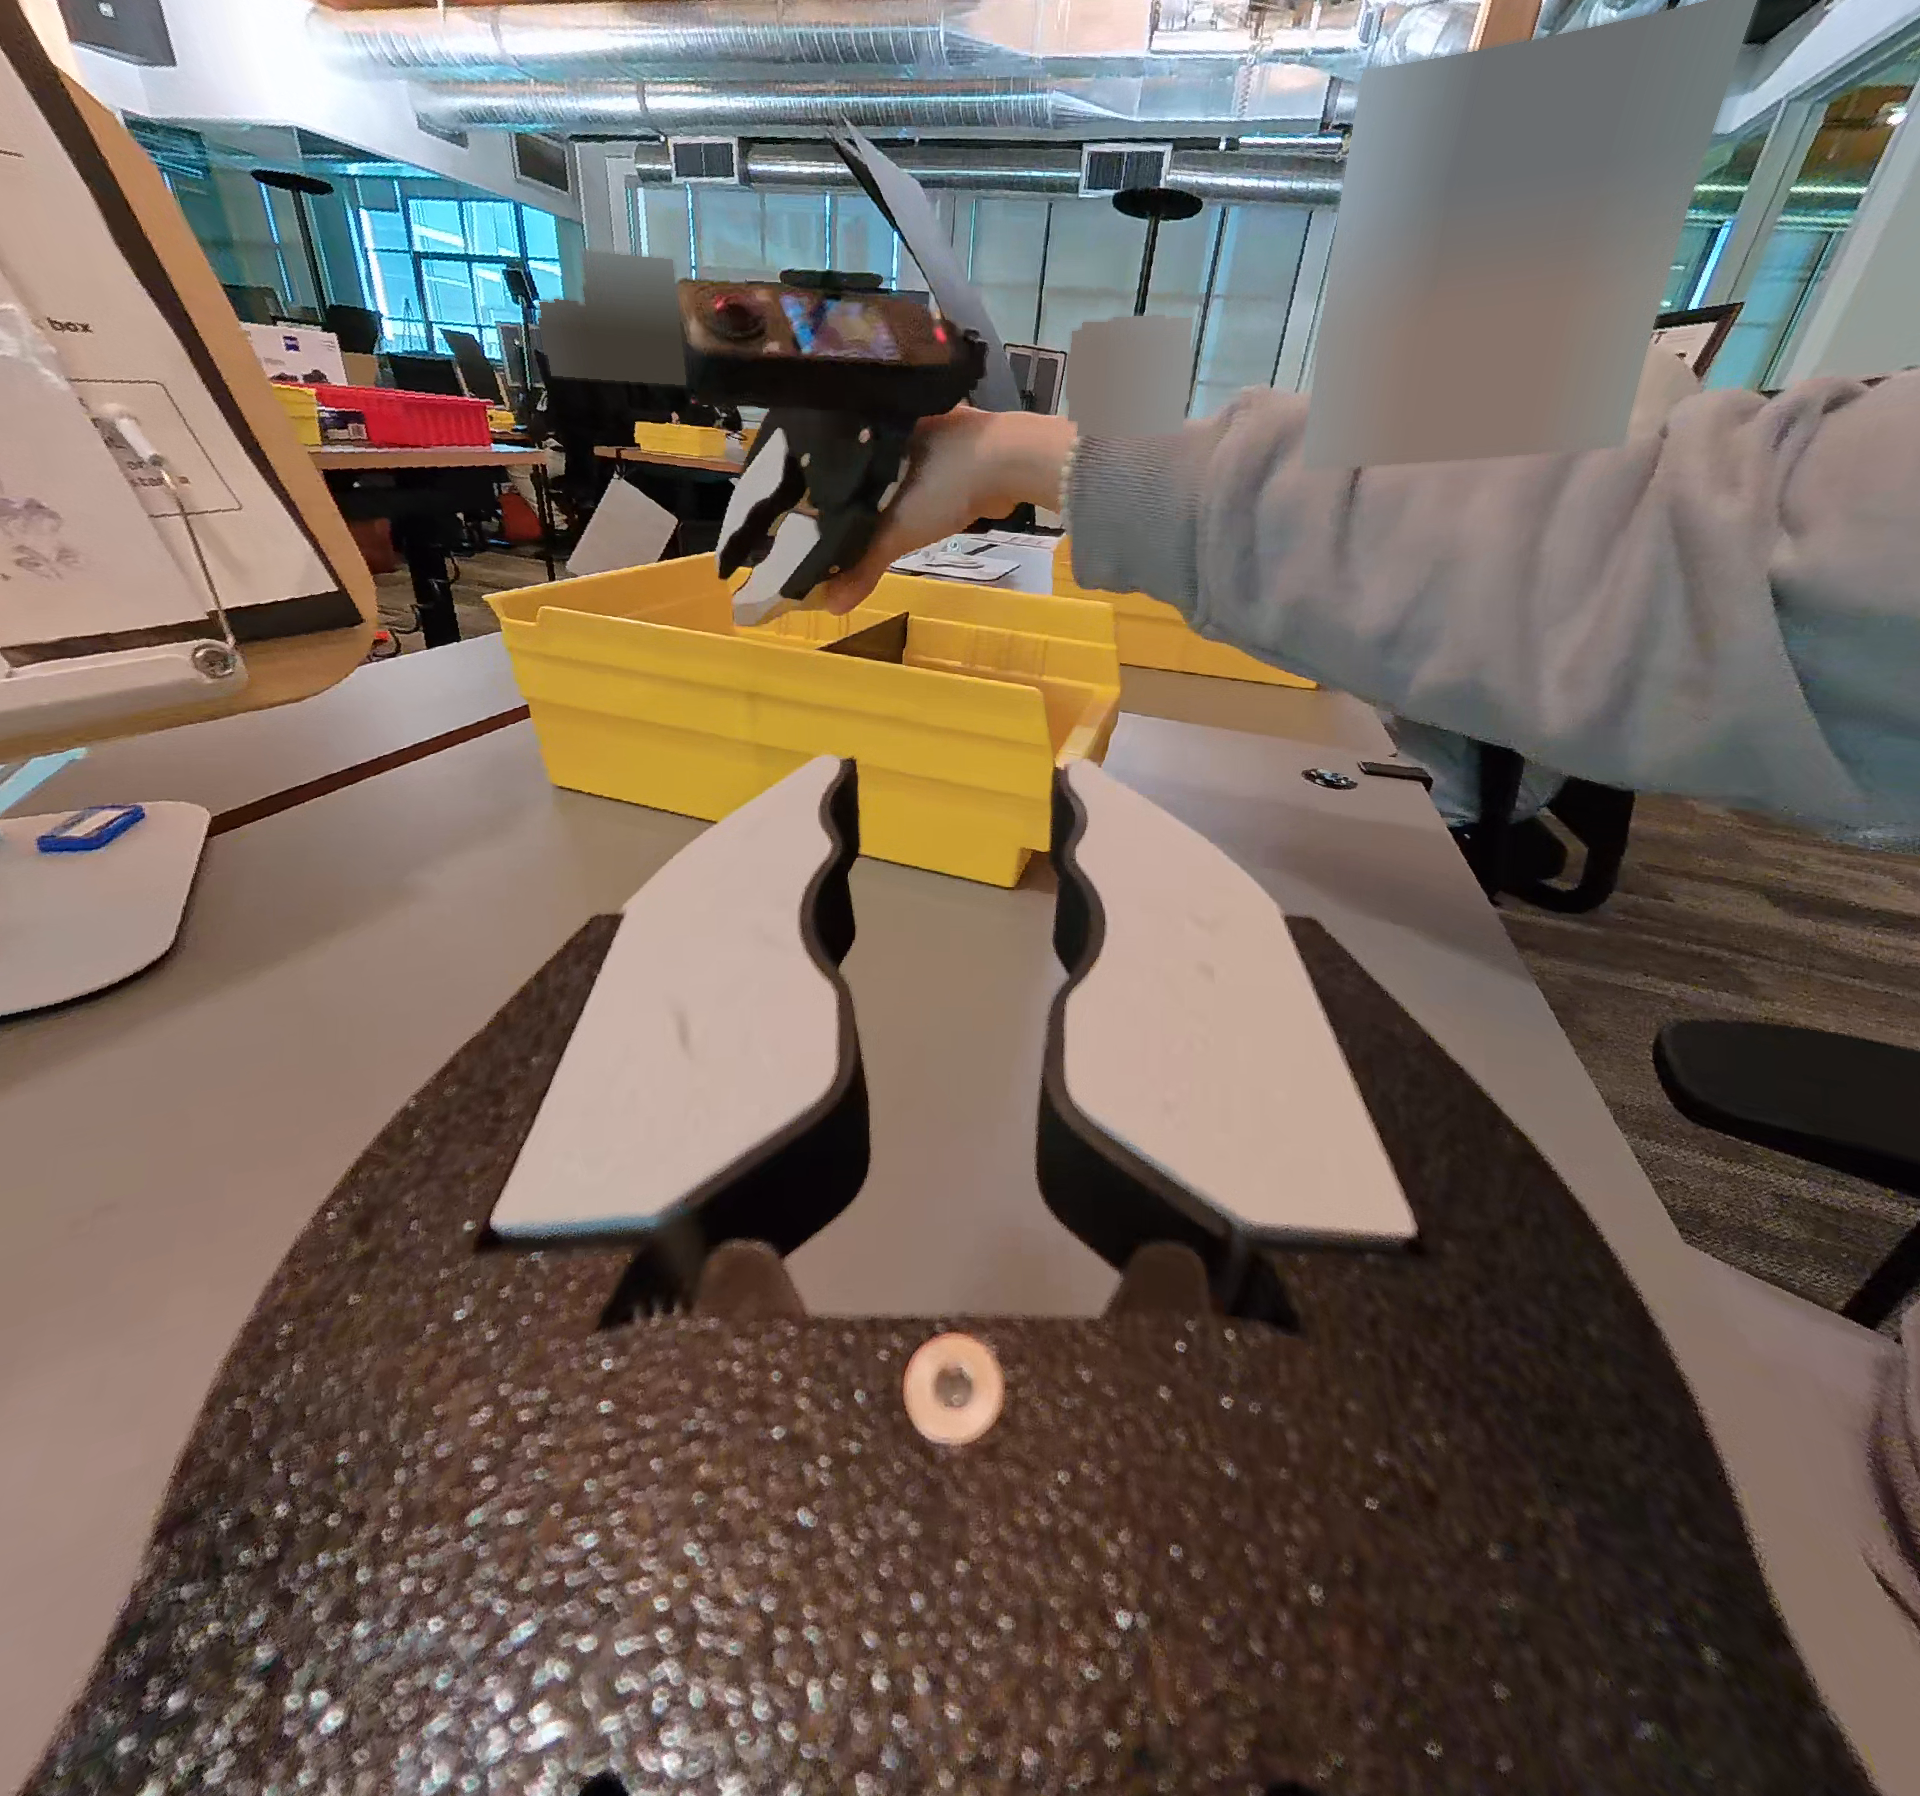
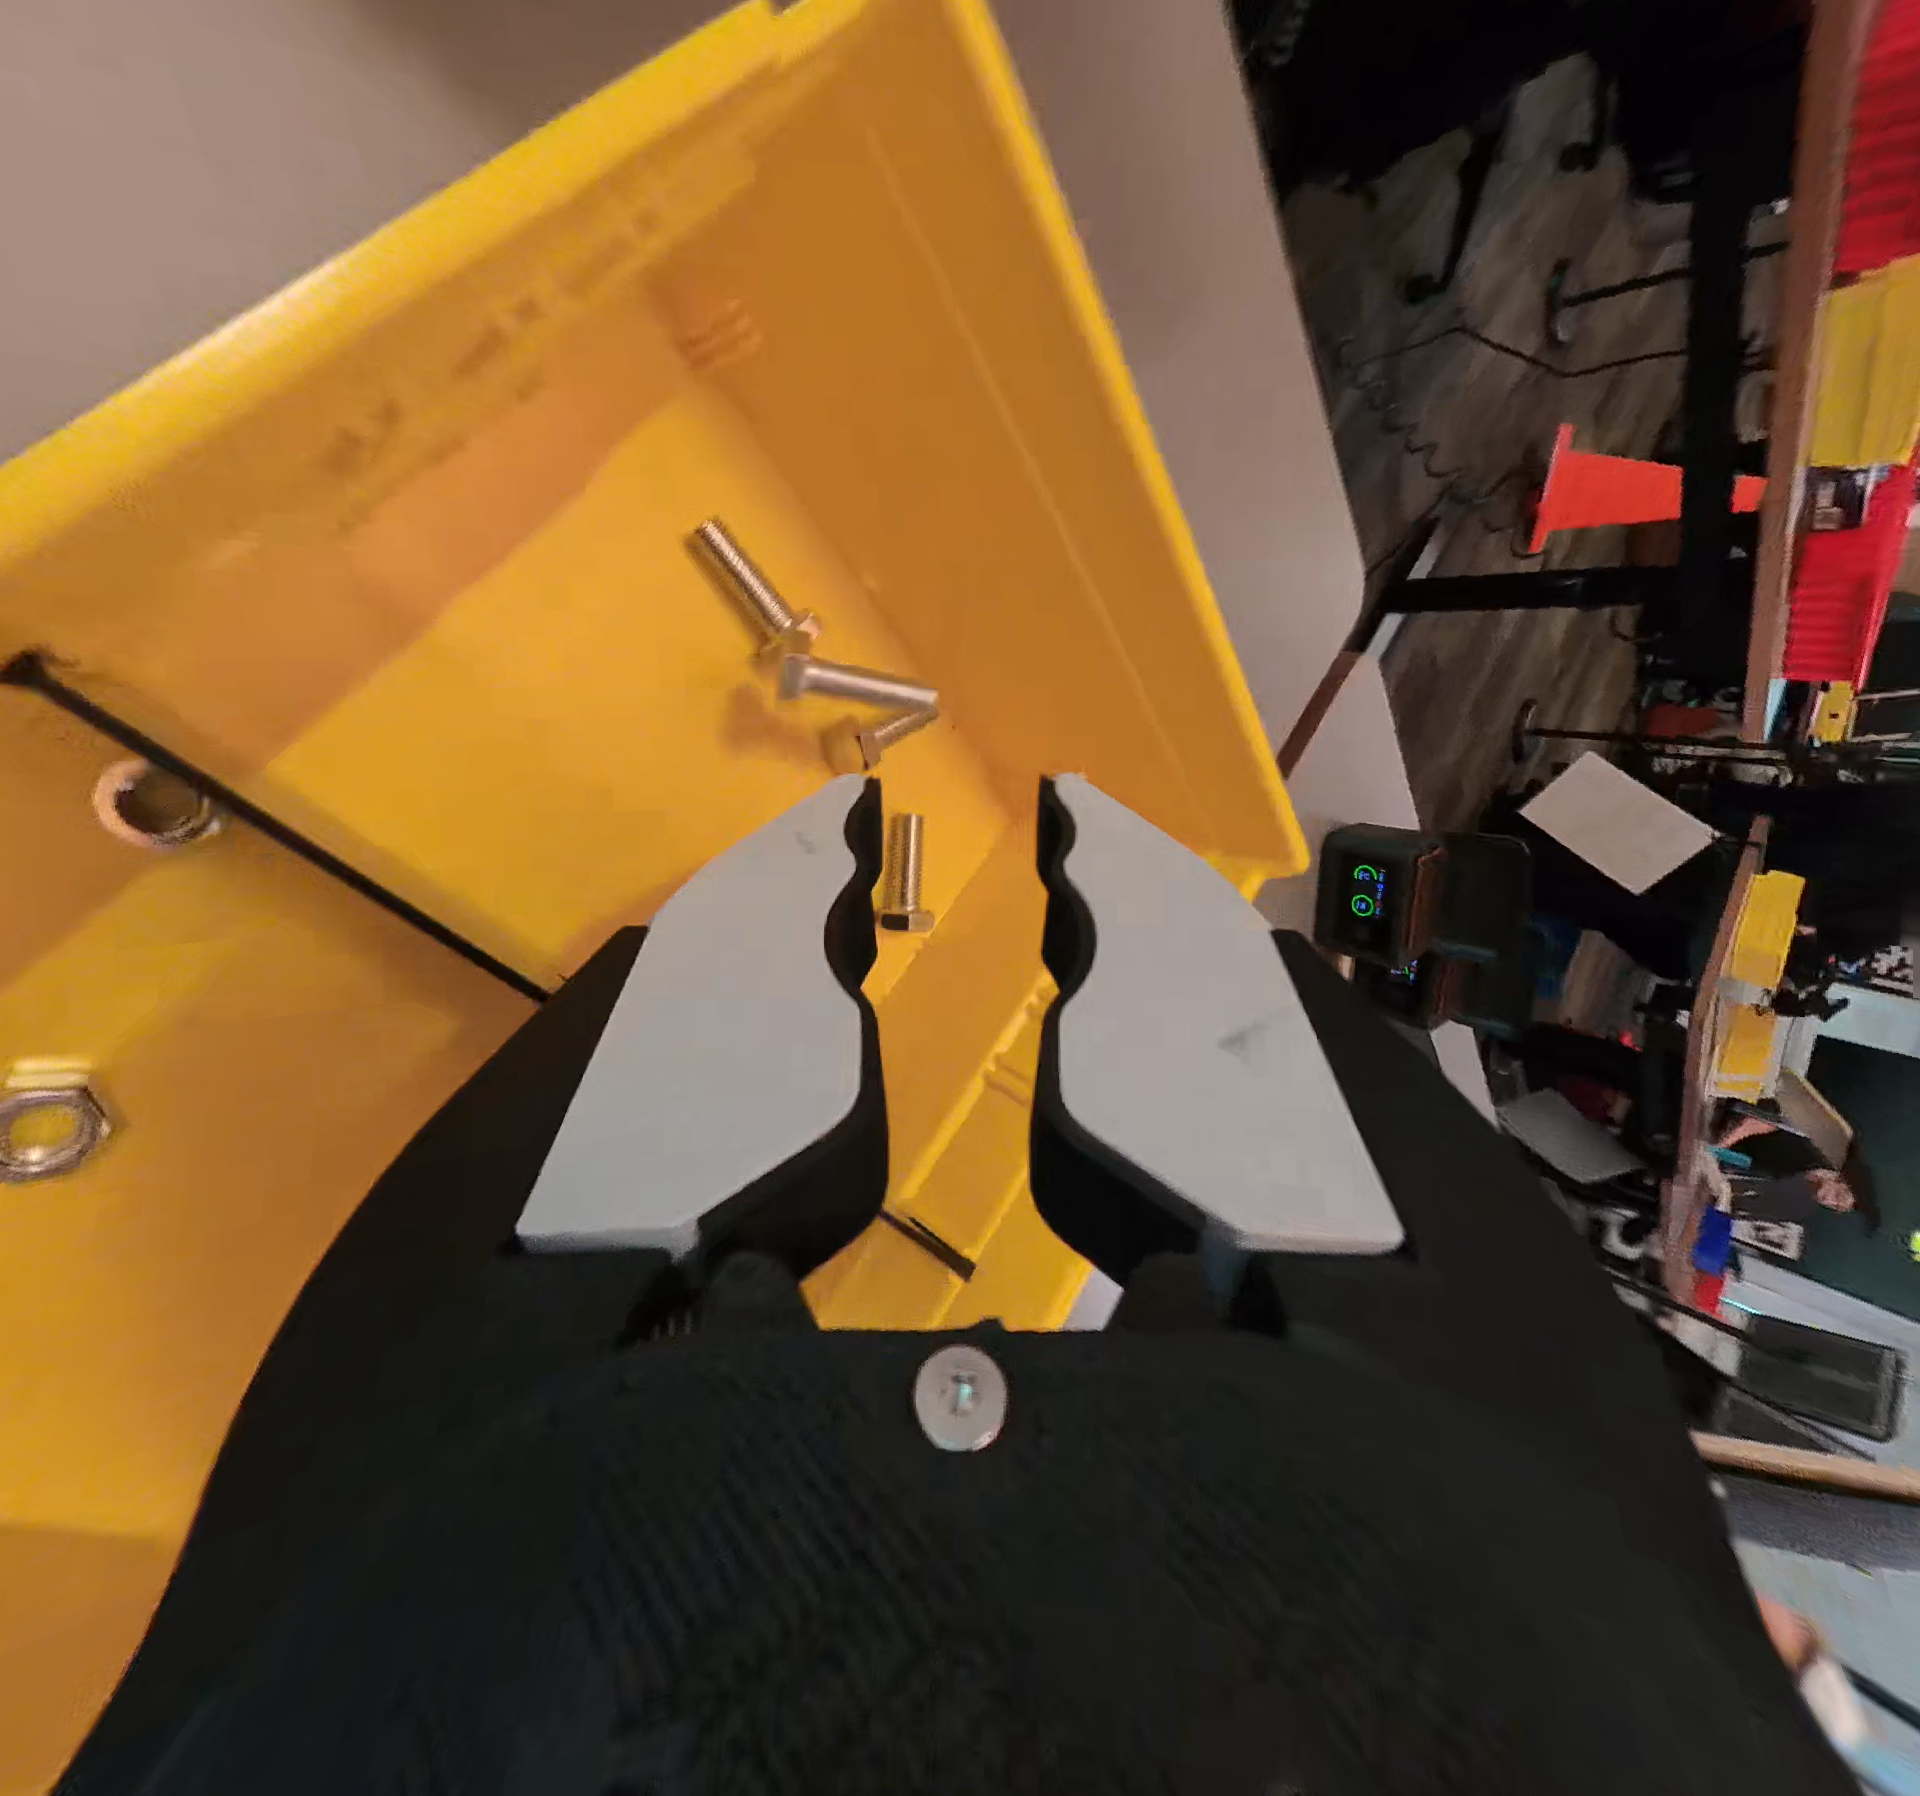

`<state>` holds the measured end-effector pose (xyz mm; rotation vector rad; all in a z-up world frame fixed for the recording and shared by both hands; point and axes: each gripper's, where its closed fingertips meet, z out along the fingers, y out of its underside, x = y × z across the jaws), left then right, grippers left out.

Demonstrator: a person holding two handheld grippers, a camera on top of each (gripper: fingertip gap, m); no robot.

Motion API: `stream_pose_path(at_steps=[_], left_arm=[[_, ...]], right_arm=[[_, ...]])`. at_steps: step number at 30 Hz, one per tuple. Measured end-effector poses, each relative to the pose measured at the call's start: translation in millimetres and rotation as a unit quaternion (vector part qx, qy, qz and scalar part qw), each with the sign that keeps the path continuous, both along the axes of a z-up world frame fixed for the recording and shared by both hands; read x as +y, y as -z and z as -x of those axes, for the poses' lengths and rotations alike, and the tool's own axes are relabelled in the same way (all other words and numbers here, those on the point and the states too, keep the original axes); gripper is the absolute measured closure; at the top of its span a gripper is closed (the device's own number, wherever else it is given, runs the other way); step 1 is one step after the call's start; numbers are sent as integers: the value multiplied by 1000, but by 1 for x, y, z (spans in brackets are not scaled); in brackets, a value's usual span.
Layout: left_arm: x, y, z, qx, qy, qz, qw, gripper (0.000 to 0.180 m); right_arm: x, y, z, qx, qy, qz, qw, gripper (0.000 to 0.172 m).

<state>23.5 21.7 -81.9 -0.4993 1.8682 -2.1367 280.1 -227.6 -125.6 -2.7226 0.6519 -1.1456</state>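
Bolt (image 2: 900, 876), loose, between spread fingers of right claw (image 2: 956, 790), released, inside yellow bin (image 2: 1091, 396); three bolts (image 2: 821, 676) beyond. Left claw (image 1: 956, 780) released, bare, above table (image 1: 364, 915) near bin.

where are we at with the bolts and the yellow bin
Four bolts lie in one compartment of the yellow bin: three in a cluster and one between the right gripper's open fingers, not clamped. The left gripper is open over the table. Nuts lie beyond the divider.
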Motion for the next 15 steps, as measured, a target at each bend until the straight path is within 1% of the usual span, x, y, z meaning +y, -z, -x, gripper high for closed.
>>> stream_pose_path(at_steps=[2,4,6,8,11,13,15], left_arm=[[1,0,1,-2,0,-2,1000,146],[0,2,0,-1,-3,-12,1000,146],[-1,5,1,-4,-5,-25,1000,146],[-5,12,1,-3,-10,-46,999,143],[-11,24,0,4,-15,-80,997,138],[-16,32,-1,12,-19,-99,995,134],[-24,42,-3,32,-32,-113,993,125]], right_arm=[[-4,-11,10,-23,16,-38,999,140],[-10,-23,33,-56,49,-79,994,139],[-4,-31,71,-84,61,-166,981,139],[8,-31,117,-95,59,-273,956,139],[16,-30,175,-122,68,-411,901,139],[14,-30,202,-138,73,-465,871,138],[-2,-36,218,-178,86,-476,857,136]])
